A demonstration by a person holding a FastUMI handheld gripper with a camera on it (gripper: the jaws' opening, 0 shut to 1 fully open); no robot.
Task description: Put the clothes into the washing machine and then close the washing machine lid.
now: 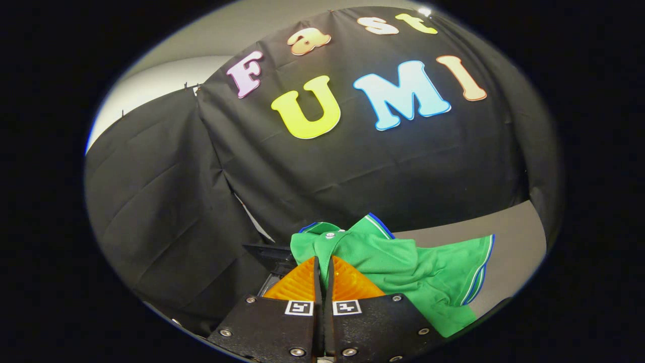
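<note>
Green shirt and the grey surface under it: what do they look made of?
Green shirt: soft knit, probably polyester or cotton piqué, judging by its dotted weave and limp folds. Grey surface: smooth and matte; material unclear. The gripper looks shut on the shirt.

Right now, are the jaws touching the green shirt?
Touching. The gripper view shows the gripper nearly shut, with a thin fold of the green shirt running down into the narrow slot between its jaws, and the rest draped ahead of them.

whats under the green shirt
The green shirt lies on a grey surface; what it covers is hidden. The gripper fingers are nearly closed at its near edge.
</note>
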